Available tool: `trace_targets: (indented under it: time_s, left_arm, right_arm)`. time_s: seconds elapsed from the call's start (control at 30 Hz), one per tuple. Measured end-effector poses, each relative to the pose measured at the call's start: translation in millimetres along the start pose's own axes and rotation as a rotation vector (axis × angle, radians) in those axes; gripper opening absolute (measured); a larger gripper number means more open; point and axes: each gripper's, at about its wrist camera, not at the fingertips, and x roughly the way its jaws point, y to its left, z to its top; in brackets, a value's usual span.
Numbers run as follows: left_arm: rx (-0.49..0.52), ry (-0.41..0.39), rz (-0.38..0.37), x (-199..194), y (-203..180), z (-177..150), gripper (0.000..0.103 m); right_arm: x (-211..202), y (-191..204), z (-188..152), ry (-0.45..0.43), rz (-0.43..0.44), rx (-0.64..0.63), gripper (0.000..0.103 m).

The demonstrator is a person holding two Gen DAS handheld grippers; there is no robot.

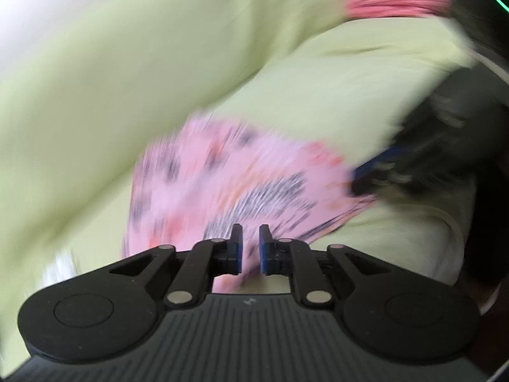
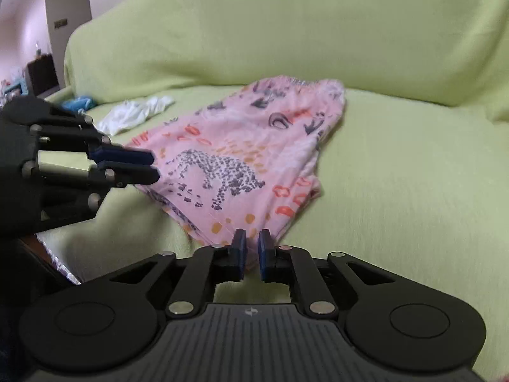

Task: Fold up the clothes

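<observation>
We're seeing soft printed pink cloth shorts [image 2: 241,159] lying on the matt woven green sofa cover [image 2: 397,175]; right gripper [image 2: 251,248] showing matt black plastic.

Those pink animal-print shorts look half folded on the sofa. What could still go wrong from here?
The pink shorts lie folded, but both grippers have narrow gaps and grip nothing. The left gripper hovers at the fold's edge and could drag it open. The soft green sofa cover may bunch. The white cloth nearby could get caught up.

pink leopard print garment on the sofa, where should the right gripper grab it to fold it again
Probably the near corner of the pink leopard print garment, just ahead of the right gripper. The layered edges meet in a point there, lying flat on the green sofa cover, so come in low from the near side.
</observation>
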Motion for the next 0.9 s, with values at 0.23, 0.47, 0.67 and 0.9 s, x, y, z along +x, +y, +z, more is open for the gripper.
trace_targets:
  time_s: [0.23, 0.47, 0.67, 0.9]
  left_arm:
    - [-0.361, 0.295, 0.109, 2.0, -3.0, 1.6, 0.033]
    - [-0.488, 0.348, 0.135, -17.3, -3.4, -1.4, 0.033]
    - [-0.475, 0.325, 0.168, -49.0, -2.7, -2.3, 0.034]
    - [-0.476, 0.325, 0.181, -53.6, -0.9, -7.3, 0.036]
  right_arm:
    - [-44.4, -4.3, 5.2, 0.039, -0.018, 0.135, 0.032]
    - [-72.8, 1.7, 13.9, -0.024, -0.040, 0.126, 0.041]
    - [-84.4, 12.2, 15.2, -0.032, -0.045, 0.124, 0.043]
    - [-90.3, 22.3, 14.1, -0.030, -0.052, 0.097, 0.047]
